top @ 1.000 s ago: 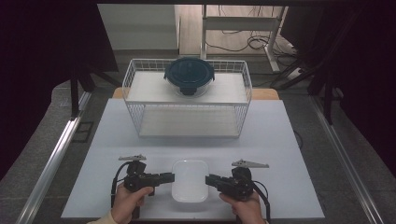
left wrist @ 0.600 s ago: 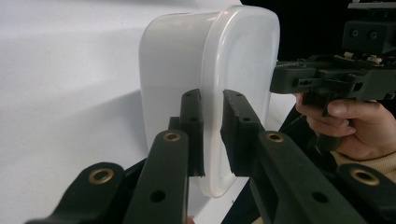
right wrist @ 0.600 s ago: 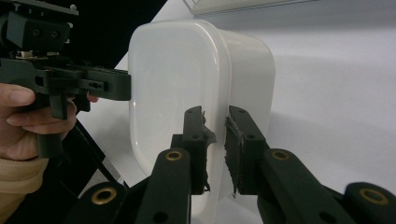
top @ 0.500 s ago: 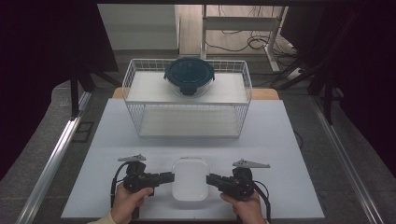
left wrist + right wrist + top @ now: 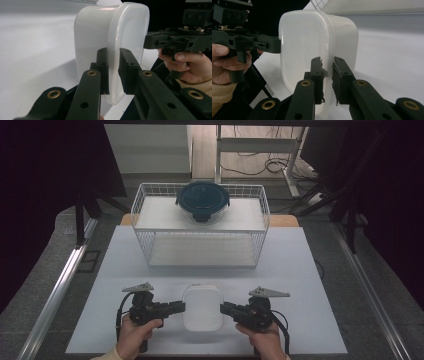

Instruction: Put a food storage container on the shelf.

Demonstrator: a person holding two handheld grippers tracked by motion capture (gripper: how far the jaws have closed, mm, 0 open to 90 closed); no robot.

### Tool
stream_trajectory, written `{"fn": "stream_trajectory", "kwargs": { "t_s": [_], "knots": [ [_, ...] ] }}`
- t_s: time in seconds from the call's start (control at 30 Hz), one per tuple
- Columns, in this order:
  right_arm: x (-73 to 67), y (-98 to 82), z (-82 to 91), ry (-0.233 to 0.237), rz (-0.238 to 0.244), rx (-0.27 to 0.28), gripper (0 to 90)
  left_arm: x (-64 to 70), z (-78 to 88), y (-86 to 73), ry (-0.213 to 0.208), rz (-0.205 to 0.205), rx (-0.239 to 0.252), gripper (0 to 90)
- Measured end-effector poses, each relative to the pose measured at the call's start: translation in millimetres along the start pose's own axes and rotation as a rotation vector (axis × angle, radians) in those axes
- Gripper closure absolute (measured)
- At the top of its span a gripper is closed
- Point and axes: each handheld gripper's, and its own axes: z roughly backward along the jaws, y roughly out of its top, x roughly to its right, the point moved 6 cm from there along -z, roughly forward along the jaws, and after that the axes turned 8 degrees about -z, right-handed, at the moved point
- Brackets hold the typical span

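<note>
White lidded container (image 5: 202,306), lower centre: left gripper (image 5: 176,307) and right gripper (image 5: 229,309) clamp its rim; uneven lift could slip it.

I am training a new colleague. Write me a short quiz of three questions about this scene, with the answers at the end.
1. True or false: the white lidded container stands inside the wire basket.
2. What does the left gripper clamp: A the container's lid rim, B the basket's wire, C nothing?
3. What lies in the basket?

Key
1. False: it stands on the white table, in front of the basket.
2. A; the right gripper clamps the opposite rim.
3. A round container with a dark blue lid.
</note>
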Motion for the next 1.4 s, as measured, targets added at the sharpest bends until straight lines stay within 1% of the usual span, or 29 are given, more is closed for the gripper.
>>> {"fn": "stream_trajectory", "kwargs": {
  "t_s": [0.07,0.17,0.27,0.3,0.33,0.37,0.4,0.43,0.57,0.73,0.77,0.9,1.03,1.07,1.1,1.23,1.3,1.37,1.4],
  "knots": [
    [0.0,2.0,0.4,0.002,0.004,-0.001,78.9,0.5,0.1,3.0,0.002,-0.005,0.002,79.3],
    [-1.1,7.3,2.8,0.001,0.012,0.01,79.0,3.1,1.2,10.9,0.005,-0.029,0.005,79.3],
    [-5.2,16.9,8.2,0.001,0.03,0.031,78.9,7.6,4.2,23.1,0.007,-0.059,0.018,79.3],
    [-8.1,23.3,11.5,0.001,0.043,0.042,78.9,8.9,5.1,26.1,0.007,-0.063,0.023,79.3],
    [-8.1,23.3,11.5,0.001,0.043,0.042,78.9,10.5,6.3,30.0,0.009,-0.071,0.028,79.3],
    [-12.7,31.4,15.3,0.001,0.062,0.051,78.9,13.2,9.7,38.7,0.013,-0.092,0.036,79.3],
    [-12.7,31.4,15.3,0.001,0.062,0.051,78.9,13.2,9.7,38.7,0.013,-0.092,0.036,79.3],
    [-14.5,35.3,16.5,0.0,0.069,0.056,78.9,14.0,10.8,41.6,0.016,-0.096,0.041,79.3],
    [-21.4,49.1,19.9,0.001,0.094,0.072,79.0,17.8,17.2,57.0,0.03,-0.122,0.061,79.2],
    [-31.3,67.3,24.1,0.004,0.131,0.097,79.0,21.4,24.2,71.0,0.035,-0.141,0.079,79.2],
    [-31.3,67.3,24.1,0.004,0.131,0.097,79.0,22.3,25.9,74.6,0.036,-0.146,0.084,79.2],
    [-38.0,78.9,27.3,0.0,0.154,0.114,78.9,25.8,30.7,86.5,0.045,-0.167,0.102,79.1],
    [-44.2,91.1,31.3,-0.003,0.177,0.128,78.9,28.7,35.0,97.8,0.045,-0.18,0.114,79.0],
    [-47.7,96.5,33.4,-0.008,0.192,0.135,78.9,31.1,37.5,103.1,0.051,-0.192,0.12,79.0],
    [-47.7,96.5,33.4,-0.008,0.192,0.135,78.9,31.1,37.5,103.1,0.051,-0.192,0.12,78.9],
    [-56.2,107.1,39.5,-0.006,0.212,0.15,78.9,36.6,43.4,114.1,0.051,-0.207,0.127,78.8],
    [-58.3,110.9,41.3,-0.007,0.22,0.156,78.9,39.6,46.0,121.1,0.058,-0.221,0.133,78.8],
    [-62.5,119.8,44.2,-0.008,0.233,0.171,78.9,41.6,48.1,127.0,0.061,-0.229,0.137,78.8],
    [-62.5,119.8,44.2,-0.008,0.233,0.171,78.9,42.6,49.6,131.4,0.061,-0.234,0.14,78.8]
  ]
}}
